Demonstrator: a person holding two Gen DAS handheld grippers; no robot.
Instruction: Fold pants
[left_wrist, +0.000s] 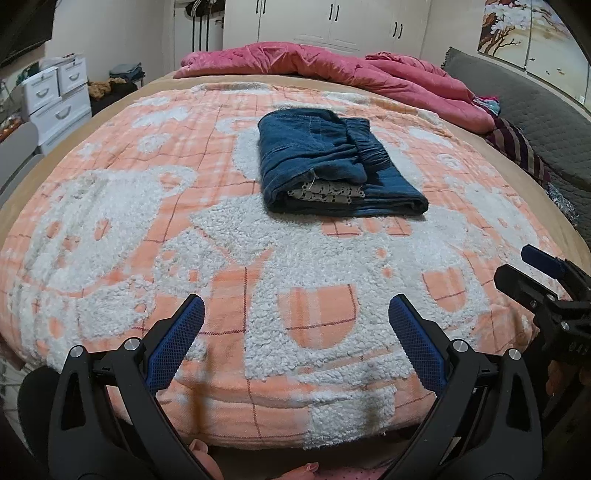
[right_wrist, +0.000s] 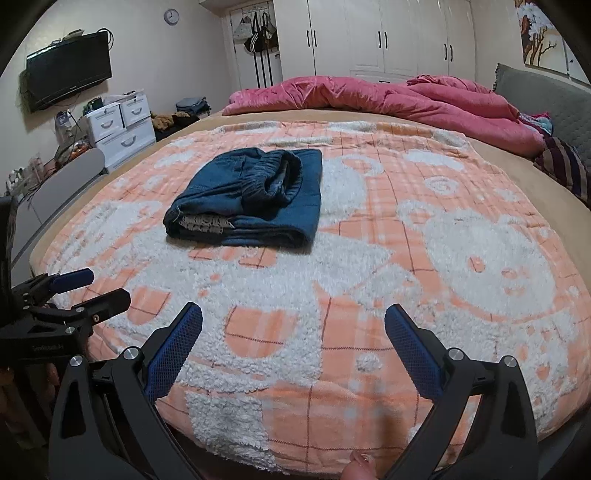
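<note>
The blue denim pants lie folded into a compact bundle on the orange and white blanket, with the elastic waistband on top and a patterned lining showing at the near edge. They also show in the right wrist view. My left gripper is open and empty, held back over the near edge of the bed, well short of the pants. My right gripper is open and empty, also at the near edge. Each gripper shows at the side of the other's view, the right gripper and the left gripper.
A pink duvet is bunched along the far side of the bed. A grey headboard and striped cloth are at the right. White drawers and a wall TV stand at the left.
</note>
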